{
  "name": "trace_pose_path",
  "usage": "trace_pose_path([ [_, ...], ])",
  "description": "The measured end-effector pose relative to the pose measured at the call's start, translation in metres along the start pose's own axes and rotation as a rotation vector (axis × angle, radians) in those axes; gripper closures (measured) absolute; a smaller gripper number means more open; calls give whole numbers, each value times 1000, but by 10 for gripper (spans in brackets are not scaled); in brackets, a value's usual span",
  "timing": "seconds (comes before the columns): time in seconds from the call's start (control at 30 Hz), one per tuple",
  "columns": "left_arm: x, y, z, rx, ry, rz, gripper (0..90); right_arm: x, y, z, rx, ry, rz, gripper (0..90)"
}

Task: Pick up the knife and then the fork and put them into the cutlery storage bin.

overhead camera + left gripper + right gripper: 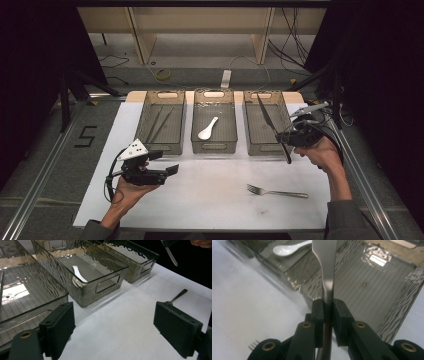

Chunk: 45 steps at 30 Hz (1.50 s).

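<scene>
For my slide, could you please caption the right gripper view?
Right gripper clamps a silver table knife above the ribbed smoky plastic bin.

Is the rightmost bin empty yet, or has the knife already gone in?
Empty. The right bin shows only its bare ribbed floor, and the right gripper grips the knife by its handle, held above the bin's near right corner, not inside.

2 black tools (172, 162) (281, 134) with brass screws, black cables, 1 white dotted triangular plate (135, 149), grey sleeves (345, 220).

A steel knife (272, 127) hangs tilted over the right-hand bin's (250, 132) near rim.
</scene>
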<state>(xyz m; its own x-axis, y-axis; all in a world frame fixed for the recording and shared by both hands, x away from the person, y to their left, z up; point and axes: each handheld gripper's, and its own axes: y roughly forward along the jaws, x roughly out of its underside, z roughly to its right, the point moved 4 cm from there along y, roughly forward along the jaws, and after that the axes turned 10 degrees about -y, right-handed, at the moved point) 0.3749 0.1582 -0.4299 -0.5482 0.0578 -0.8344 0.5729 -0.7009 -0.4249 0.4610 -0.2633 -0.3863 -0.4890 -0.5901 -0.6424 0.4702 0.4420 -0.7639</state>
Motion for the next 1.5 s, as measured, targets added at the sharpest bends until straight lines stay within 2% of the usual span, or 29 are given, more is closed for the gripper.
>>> trace_pose_path([
  [0.4,-2,-4,0,3,-3,32,167,-44,17,24,28,33,-28,808],
  [0.6,-3,-4,0,2,-3,47,167,-58,28,34,33,59,-38,808],
  [1.1,-3,-5,0,6,-6,53,167,-62,62,48,42,124,-85,808],
  [1.4,-3,-5,0,8,-4,53,167,-60,77,47,54,125,-110,808],
  [1.5,-4,-5,1,6,-4,56,167,-57,83,47,57,138,-117,807],
])
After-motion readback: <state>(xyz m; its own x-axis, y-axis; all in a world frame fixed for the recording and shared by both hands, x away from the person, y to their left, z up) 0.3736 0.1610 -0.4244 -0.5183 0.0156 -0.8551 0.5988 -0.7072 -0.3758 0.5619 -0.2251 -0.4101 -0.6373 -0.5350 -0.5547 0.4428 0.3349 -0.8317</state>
